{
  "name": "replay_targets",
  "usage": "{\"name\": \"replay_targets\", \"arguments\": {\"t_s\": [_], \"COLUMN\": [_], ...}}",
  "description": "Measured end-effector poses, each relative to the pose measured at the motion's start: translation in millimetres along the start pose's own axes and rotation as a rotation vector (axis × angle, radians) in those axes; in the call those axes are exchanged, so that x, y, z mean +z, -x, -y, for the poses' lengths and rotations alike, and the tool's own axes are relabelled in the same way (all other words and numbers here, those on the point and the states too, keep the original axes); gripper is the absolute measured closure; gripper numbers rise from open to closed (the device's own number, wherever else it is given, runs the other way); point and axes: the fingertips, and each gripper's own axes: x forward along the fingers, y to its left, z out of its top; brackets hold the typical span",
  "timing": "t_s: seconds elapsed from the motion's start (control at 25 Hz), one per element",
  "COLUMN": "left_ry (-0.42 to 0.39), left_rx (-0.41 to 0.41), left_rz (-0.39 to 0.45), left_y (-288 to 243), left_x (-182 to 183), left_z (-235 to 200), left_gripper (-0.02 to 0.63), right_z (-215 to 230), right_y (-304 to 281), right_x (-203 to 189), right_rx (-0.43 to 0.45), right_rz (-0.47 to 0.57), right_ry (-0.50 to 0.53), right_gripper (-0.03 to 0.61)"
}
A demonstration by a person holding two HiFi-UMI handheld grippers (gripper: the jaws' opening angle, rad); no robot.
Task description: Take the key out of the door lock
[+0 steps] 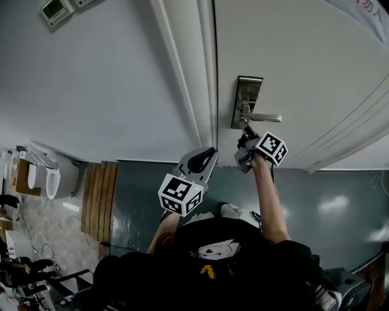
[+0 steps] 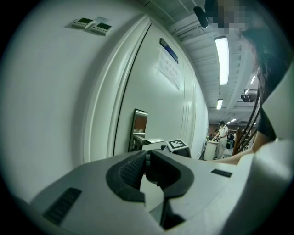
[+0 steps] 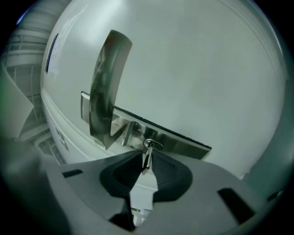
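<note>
Your door [image 1: 292, 61] is plain white; the lock plate [image 1: 246, 100] at upper centre is brushed silver, and the key [image 3: 147, 156] silver too; your left gripper [image 1: 211, 152] and right gripper [image 1: 244, 137] are grey with black pads [image 3: 172, 176], their cubes [image 1: 181, 193] patterned black-and-white; the floor [image 1: 340, 200] is glossy grey-green; the slats [image 1: 100, 194] at left are brown.

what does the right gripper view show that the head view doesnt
Only the right gripper view: the key, seen edge-on in the lock cylinder, with the right gripper closed on it. Only the head view: the left gripper, off the lock near the door frame, plus the wall panels and the floor. Both: the door, its lock plate, the lever handle and the right gripper itself.
</note>
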Motion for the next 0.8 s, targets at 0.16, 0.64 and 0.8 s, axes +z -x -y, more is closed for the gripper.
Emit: {"name": "replay_targets", "arguments": {"t_s": [0.16,0.64,0.8], "left_ry": [-0.002,-0.009,-0.005], "left_rx": [-0.006,-0.002,0.006], "left_rz": [0.001,0.000,0.004], "left_y": [-1,6,14], "left_x": [0,-2,-3], "left_z": [1,2,-2], "left_gripper": [0.580,0.580,0.580], "right_z": [0,5,6], "right_y": [0,9,28], "right_x": [-1,-2,-15], "right_rx": [0.041,0.042,0.061], "right_rz": [0.035,0.118,0.113], "right_ry": [-0.109,-0.325,-0.326], "right_gripper": [0.538,0.558,0.558]}}
